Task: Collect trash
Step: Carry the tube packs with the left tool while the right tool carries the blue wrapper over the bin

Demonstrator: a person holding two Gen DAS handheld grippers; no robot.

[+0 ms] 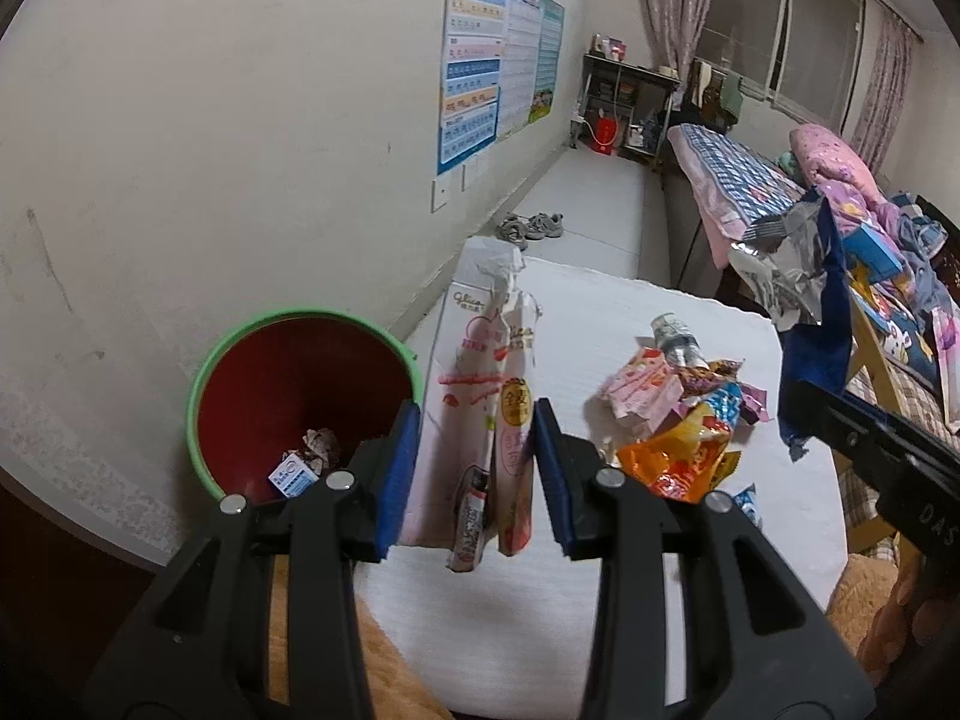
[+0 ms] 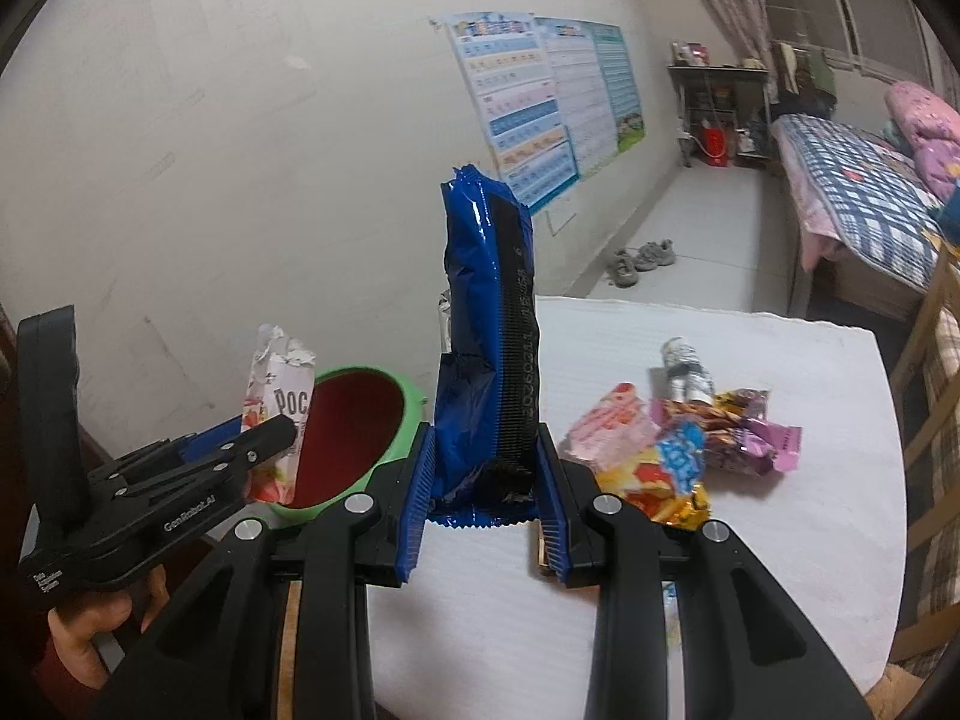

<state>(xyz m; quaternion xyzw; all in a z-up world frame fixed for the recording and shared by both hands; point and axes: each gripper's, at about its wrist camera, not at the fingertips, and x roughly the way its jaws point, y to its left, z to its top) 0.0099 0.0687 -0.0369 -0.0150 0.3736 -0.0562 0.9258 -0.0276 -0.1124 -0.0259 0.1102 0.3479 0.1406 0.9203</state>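
The left claw (image 1: 474, 468) is clamped on a torn pink-and-white snack box (image 1: 480, 414), held upright above the tabletop's (image 1: 600, 570) white cover, just beside the red bin (image 1: 300, 396) with the green rim. The right claw (image 2: 483, 489) grips a blue snack wrapper (image 2: 486, 330), standing tall between its ribbed pads. Inside the bin lie a crumpled paper and a small carton (image 1: 291, 474). Farther out on the tabletop sits a heap of bright wrappers (image 2: 678, 450) with a small bottle (image 2: 684, 366) behind it.
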